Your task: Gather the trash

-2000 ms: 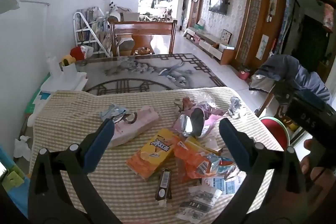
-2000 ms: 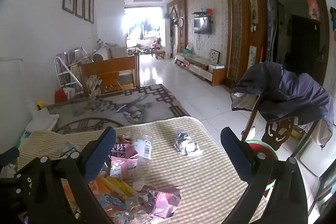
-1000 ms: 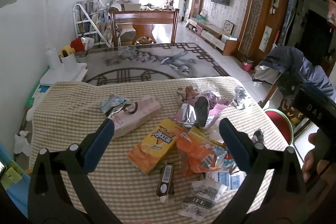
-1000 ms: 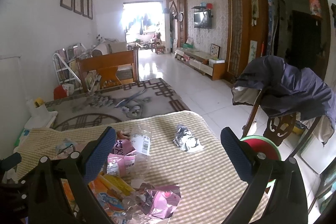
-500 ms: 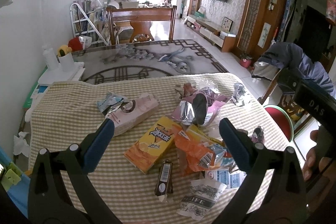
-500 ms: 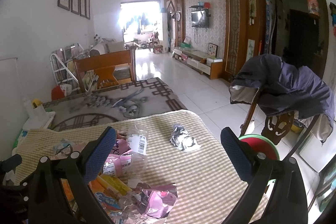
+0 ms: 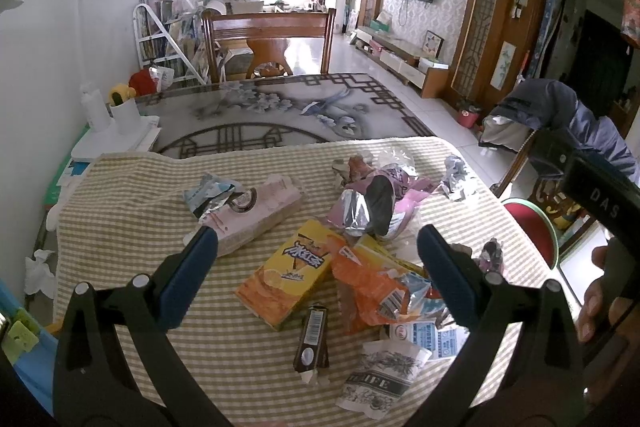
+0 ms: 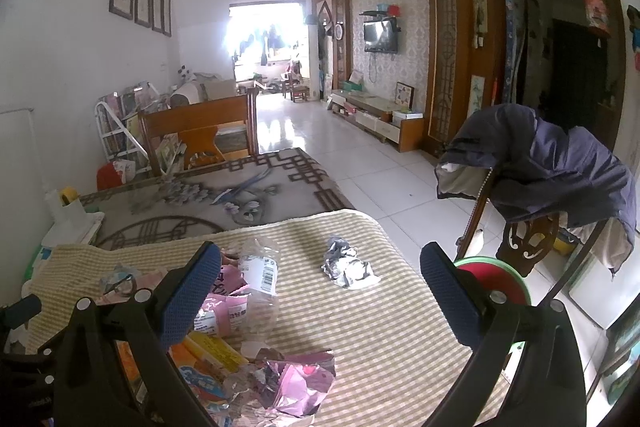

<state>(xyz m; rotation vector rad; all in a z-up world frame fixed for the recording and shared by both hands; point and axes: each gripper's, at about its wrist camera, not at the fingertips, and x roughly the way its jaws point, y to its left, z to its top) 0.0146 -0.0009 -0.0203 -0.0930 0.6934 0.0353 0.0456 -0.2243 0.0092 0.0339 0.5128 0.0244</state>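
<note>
Trash lies scattered on a checked tablecloth point(image 7: 120, 211). In the left wrist view I see a yellow-orange drink carton point(image 7: 292, 277), an orange wrapper point(image 7: 368, 287), a pink pack point(image 7: 256, 207), a silver foil bag point(image 7: 362, 209), a dark snack bar point(image 7: 313, 337) and a crumpled foil ball point(image 7: 456, 179). My left gripper point(image 7: 318, 255) is open and empty above the carton. My right gripper point(image 8: 320, 279) is open and empty, hovering over the cloth near the foil ball point(image 8: 348, 267), a clear plastic bottle point(image 8: 260, 275) and pink wrappers point(image 8: 296, 383).
A red bin with a green rim point(image 8: 494, 279) stands on the floor off the table's right edge, beside a chair draped with a dark jacket point(image 8: 556, 163). A wooden chair point(image 7: 268, 43) stands at the far end of the glass table point(image 7: 256, 115). White containers point(image 7: 116, 123) sit at the left.
Both grippers have drifted slightly over the table; the left view has shifted a little, showing more of the trash. Both stay open and empty. No trash has moved.
</note>
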